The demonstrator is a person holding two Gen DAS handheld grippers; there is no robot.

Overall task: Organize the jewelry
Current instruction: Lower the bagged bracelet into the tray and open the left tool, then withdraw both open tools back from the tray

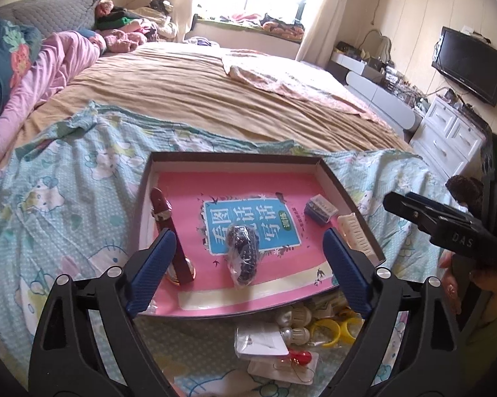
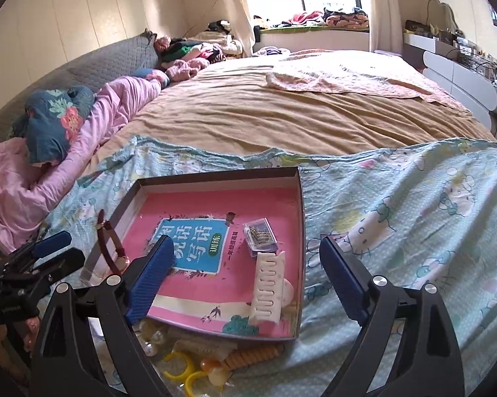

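Note:
A shallow dark box [image 1: 235, 157] with a pink book as its floor lies on the bed. In it are a dark red watch [image 1: 169, 231], a bagged dark bead bracelet [image 1: 243, 254], a small clear case of jewelry [image 1: 320, 209] and a white hair clip [image 1: 354, 233]. My left gripper [image 1: 248, 264] is open and empty above the box's near edge. My right gripper [image 2: 245, 274] is open and empty over the box's right part [image 2: 303, 218], near the clip [image 2: 268, 291] and case [image 2: 260, 233]. Loose jewelry lies in front of the box: yellow rings [image 1: 334, 330], pearl pieces [image 1: 294, 322], a red bead [image 1: 303, 357].
The box sits on a light blue cartoon-print sheet [image 1: 66, 215] over a tan bedspread [image 1: 198, 92]. Pink bedding and pillows [image 1: 33, 76] lie to the left. White drawers [image 1: 447, 132] and a TV [image 1: 470, 63] stand at the right. The right gripper's body [image 1: 447, 228] shows at the right.

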